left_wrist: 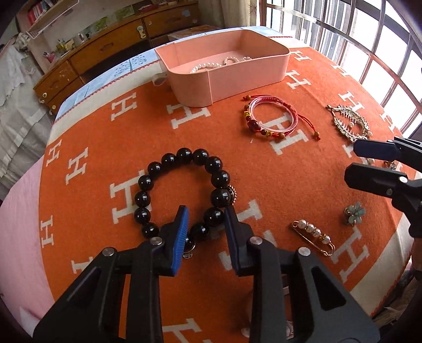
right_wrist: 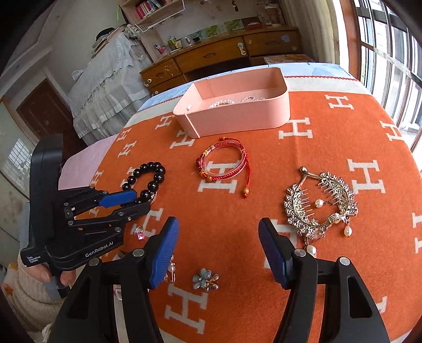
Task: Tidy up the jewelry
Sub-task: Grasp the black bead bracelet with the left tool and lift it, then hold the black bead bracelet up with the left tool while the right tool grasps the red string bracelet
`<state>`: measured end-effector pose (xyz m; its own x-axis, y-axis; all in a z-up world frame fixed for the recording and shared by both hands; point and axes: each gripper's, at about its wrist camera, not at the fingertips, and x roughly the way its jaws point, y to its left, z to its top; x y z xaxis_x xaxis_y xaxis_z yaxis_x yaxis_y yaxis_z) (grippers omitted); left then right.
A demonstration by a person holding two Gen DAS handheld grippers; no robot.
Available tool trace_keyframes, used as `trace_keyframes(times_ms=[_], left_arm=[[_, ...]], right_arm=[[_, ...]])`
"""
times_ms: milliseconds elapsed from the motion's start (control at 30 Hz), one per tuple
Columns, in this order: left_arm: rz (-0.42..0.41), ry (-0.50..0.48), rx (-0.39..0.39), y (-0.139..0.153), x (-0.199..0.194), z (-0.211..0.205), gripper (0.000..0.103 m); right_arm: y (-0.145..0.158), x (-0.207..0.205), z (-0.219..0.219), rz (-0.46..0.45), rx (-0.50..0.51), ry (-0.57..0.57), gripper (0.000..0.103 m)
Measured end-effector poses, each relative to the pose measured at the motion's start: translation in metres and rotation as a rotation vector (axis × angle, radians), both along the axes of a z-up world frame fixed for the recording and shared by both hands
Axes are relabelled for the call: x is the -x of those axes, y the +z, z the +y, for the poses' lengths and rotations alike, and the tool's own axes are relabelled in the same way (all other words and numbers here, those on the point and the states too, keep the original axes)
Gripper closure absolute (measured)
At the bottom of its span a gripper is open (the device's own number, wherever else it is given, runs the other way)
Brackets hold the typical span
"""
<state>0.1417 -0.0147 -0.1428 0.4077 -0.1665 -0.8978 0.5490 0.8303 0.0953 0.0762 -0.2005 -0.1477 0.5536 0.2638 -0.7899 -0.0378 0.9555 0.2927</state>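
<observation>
straddling the near arc of the black bead bracelet (left_wrist: 182,190), the left gripper (left_wrist: 206,215) stands narrowed, two beads between its jaws; whether the pads press them cannot be told. right gripper (right_wrist: 219,228): wide, empty, over the orange cloth (right_wrist: 329,137) above the flower brooch (right_wrist: 205,282). pink box (right_wrist: 237,113) at the far edge holds pearls (right_wrist: 221,104); red bracelet (right_wrist: 224,163) and crystal comb (right_wrist: 320,203) lie between.

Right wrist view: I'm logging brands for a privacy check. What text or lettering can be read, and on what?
"GenRobot.AI": side of the left gripper.
"Data Acquisition System": small label on its handle, barely legible.
"H": repeated white letter woven into the orange blanket.
Book spines on the shelf: too small to read.
</observation>
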Motion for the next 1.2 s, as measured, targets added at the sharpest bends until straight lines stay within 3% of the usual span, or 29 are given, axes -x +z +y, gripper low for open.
trace_keyframes(times_ms=[200, 233, 267, 700, 1200], left_arm=[[0.021, 0.021, 0.001, 0.001, -0.004, 0.002, 0.083], [0.022, 0.039, 0.011, 0.002, -0.006, 0.004, 0.091], [0.028, 0.063, 0.025, 0.003, -0.009, 0.007, 0.091], [0.033, 0.33, 0.334, 0.054, -0.025, 0.063, 0.091], [-0.065, 0.387, 0.422, 0.107, -0.001, 0.08, 0.091]], right_arm=[[-0.005, -0.002, -0.004, 0.006, -0.018, -0.005, 0.039], [-0.004, 0.001, -0.005, 0.005, -0.02, -0.007, 0.039], [-0.004, 0.001, -0.005, 0.004, -0.021, -0.008, 0.039], [0.007, 0.005, -0.009, -0.016, -0.03, -0.029, 0.039], [0.042, 0.007, -0.039, -0.013, -0.139, -0.082, 0.041]])
